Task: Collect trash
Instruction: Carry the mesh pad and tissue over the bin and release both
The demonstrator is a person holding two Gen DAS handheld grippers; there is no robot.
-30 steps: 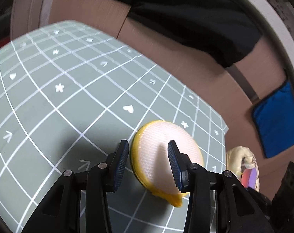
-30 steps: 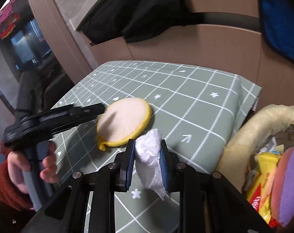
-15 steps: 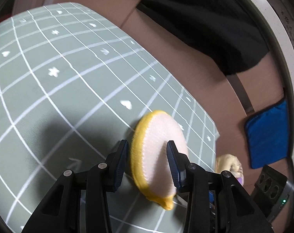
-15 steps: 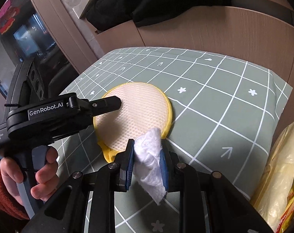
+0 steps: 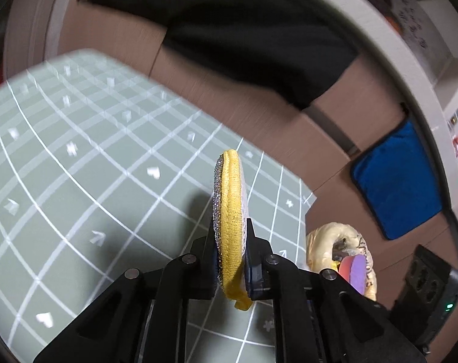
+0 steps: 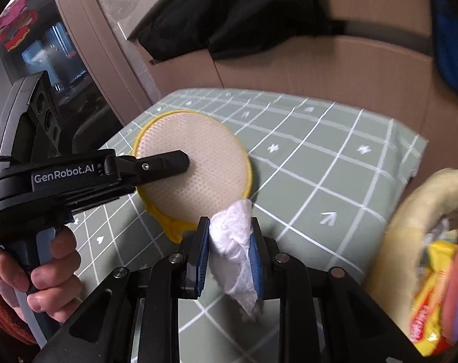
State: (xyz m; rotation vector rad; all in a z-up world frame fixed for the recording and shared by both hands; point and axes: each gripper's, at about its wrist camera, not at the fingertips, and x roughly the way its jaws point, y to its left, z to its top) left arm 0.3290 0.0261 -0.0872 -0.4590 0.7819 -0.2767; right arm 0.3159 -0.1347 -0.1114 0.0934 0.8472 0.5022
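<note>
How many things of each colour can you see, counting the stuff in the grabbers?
Yellow: 1, round scrubbing pad held on edge in the left gripper
White: 1, crumpled tissue in the right gripper
Blue: 1, cloth hanging behind
Cream: 1, trash bag
Total: 4

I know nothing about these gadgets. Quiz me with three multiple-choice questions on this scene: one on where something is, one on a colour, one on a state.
1. Where is the trash bag?
A. off the cloth's right edge
B. in the middle of the cloth
C. on the cloth's far left

2. What colour is the round pad's rim?
A. blue
B. yellow
C. red

3. How is the white tissue kept?
A. lying loose on the cloth
B. clamped in the right gripper
C. inside the bag

Answers:
1 A: the bag stands past the right edge of the green tablecloth.
2 B: a yellow band rings the pale mesh face.
3 B: the blue pads press the tissue from both sides, while the left gripper, whose jaws have just been closing, pinches the pad.
</note>
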